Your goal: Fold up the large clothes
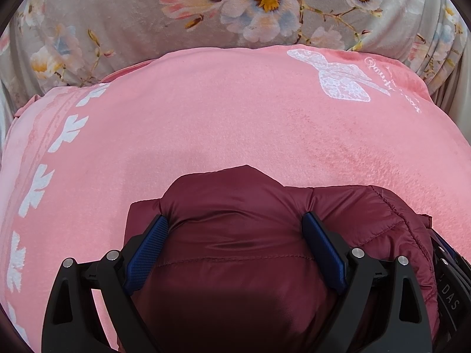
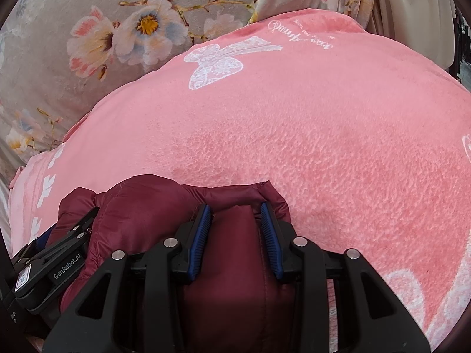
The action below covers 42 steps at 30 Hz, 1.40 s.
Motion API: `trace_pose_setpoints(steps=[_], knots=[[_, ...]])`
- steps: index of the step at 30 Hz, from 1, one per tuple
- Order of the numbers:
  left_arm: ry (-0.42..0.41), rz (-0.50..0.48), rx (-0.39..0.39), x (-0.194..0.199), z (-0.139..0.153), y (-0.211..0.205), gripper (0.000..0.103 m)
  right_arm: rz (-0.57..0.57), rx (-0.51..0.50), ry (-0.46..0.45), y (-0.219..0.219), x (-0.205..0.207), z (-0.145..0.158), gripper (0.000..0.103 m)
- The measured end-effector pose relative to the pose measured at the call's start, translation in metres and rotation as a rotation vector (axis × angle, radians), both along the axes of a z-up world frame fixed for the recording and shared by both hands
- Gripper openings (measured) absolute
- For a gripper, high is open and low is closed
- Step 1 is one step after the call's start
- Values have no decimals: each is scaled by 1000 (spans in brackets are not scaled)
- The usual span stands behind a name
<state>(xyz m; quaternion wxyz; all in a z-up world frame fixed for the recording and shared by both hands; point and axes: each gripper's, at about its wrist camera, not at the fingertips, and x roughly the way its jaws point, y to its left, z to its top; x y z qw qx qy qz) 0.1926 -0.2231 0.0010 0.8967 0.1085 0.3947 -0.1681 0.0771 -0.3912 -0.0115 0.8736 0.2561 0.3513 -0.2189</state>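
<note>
A maroon quilted puffer jacket [image 1: 235, 235] lies bunched at the near edge of a pink blanket [image 1: 206, 117]. My left gripper [image 1: 235, 220] has its blue pads pressed into a thick puffy fold of the jacket, jaws wide apart around it. My right gripper [image 2: 235, 211] is shut on a narrower fold of the same jacket [image 2: 232, 253], just right of the left gripper [image 2: 59, 250], whose black body shows at the lower left. The right gripper's body shows at the right edge of the left wrist view [image 1: 450, 279].
The pink blanket [image 2: 323, 117] has a white butterfly print [image 2: 217, 61] and a leaf border [image 1: 38, 185]. It lies on a grey floral bedsheet [image 1: 117, 14]. A pale object [image 2: 418, 14] stands at the far right beyond the bed.
</note>
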Motion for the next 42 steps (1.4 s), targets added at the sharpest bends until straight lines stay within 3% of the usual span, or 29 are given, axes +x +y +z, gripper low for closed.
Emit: trace_pose_setpoints(steps=[9, 12, 15, 17, 22, 26, 29, 31, 35, 39, 42], knots=[[-1, 7, 0, 0, 0, 0, 91, 3, 28, -22, -4, -3, 0, 34], [15, 13, -35, -1, 3, 9, 91, 4, 50, -39, -6, -8, 2, 35], [86, 10, -104, -8, 14, 32, 91, -12, 39, -20, -5, -24, 15, 43], [127, 8, -183, -18, 28, 59, 91, -15, 15, -31, 2, -42, 29, 55], [199, 9, -261, -36, 37, 110, 91, 7, 72, -57, 8, -98, 42, 68], [368, -23, -364, -41, 11, 127, 91, 47, 191, -66, 10, -121, 21, 71], [438, -34, -415, -47, -5, 132, 91, 71, 251, -72, 16, -126, 8, 73], [452, -45, -440, -53, -9, 133, 91, 69, 289, -89, 17, -129, 1, 75], [428, -82, -419, -64, -7, 128, 91, 64, 291, -115, 20, -132, 0, 76], [425, -106, -430, -69, -5, 123, 89, 105, 323, -137, 30, -126, -3, 70], [412, -102, -432, -71, -1, 121, 82, 133, 331, -140, 37, -119, 0, 51]])
